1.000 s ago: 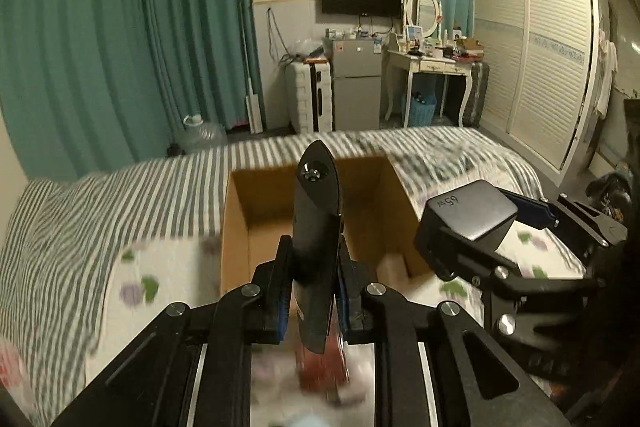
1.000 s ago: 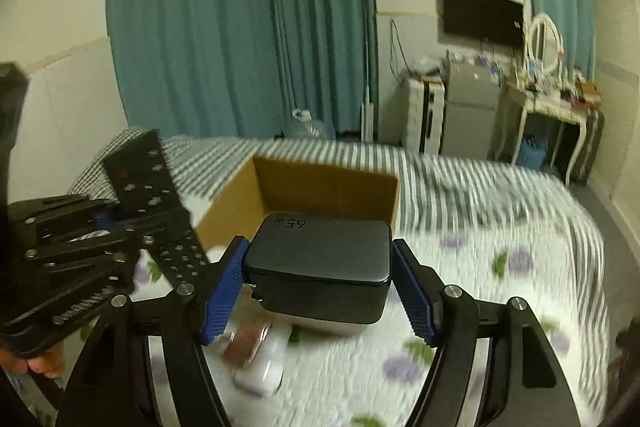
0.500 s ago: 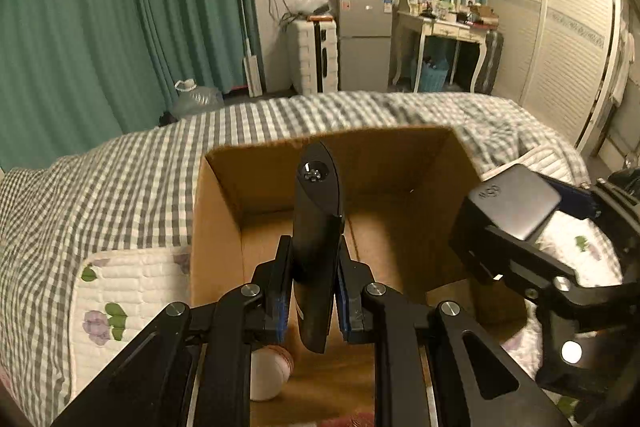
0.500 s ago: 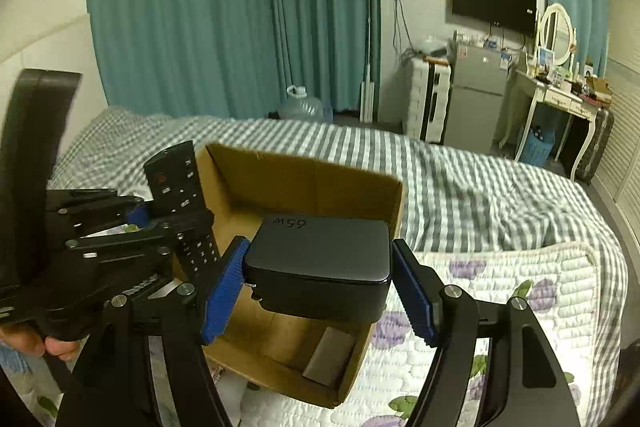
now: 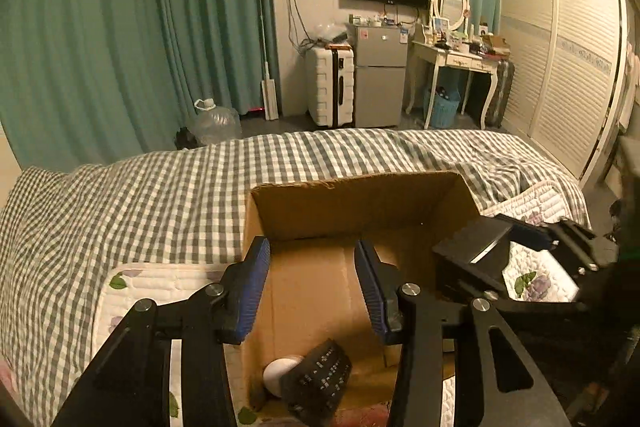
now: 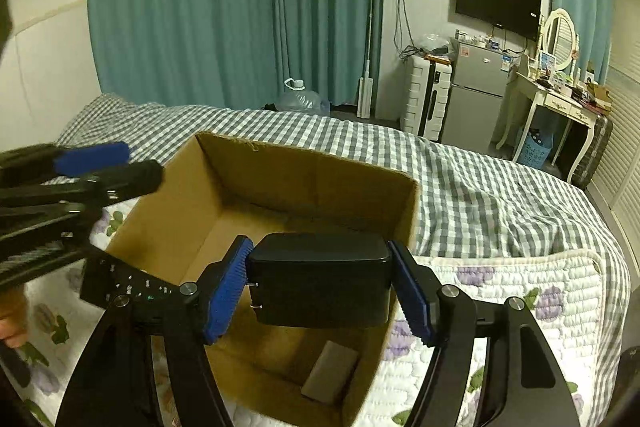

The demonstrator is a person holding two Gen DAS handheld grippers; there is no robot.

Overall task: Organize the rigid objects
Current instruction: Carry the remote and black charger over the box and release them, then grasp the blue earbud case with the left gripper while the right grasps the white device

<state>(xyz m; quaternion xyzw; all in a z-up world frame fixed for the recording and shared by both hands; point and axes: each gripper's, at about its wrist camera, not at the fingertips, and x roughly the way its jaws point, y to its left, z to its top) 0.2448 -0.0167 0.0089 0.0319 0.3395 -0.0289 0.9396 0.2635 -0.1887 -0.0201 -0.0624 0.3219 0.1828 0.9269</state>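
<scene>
The black charger block (image 6: 320,283) sits clamped between the blue pads (image 6: 226,297) of your right gripper (image 6: 320,291), held just above the open cardboard box (image 6: 304,171), over the box's right half. Two metal prongs show on the block's left face. In the left wrist view the same block (image 5: 472,251) appears at the right, over the box's (image 5: 360,203) right wall.

Your left gripper (image 5: 312,291) hangs over the box with its jaws spread wide and nothing between them. Below it, the black remote control (image 5: 318,381) lies tilted against the near end of the box floor, its button face up, touching a white ball (image 5: 278,373) just to its left. From the right wrist view the remote (image 6: 128,285) shows at the box's near left corner, and a small grey flat piece (image 6: 330,371) lies on the box floor near the right wall.

The box rests on a bed, partly on a white quilt with purple flowers (image 6: 520,291) and beside a grey checked blanket (image 5: 140,203).
</scene>
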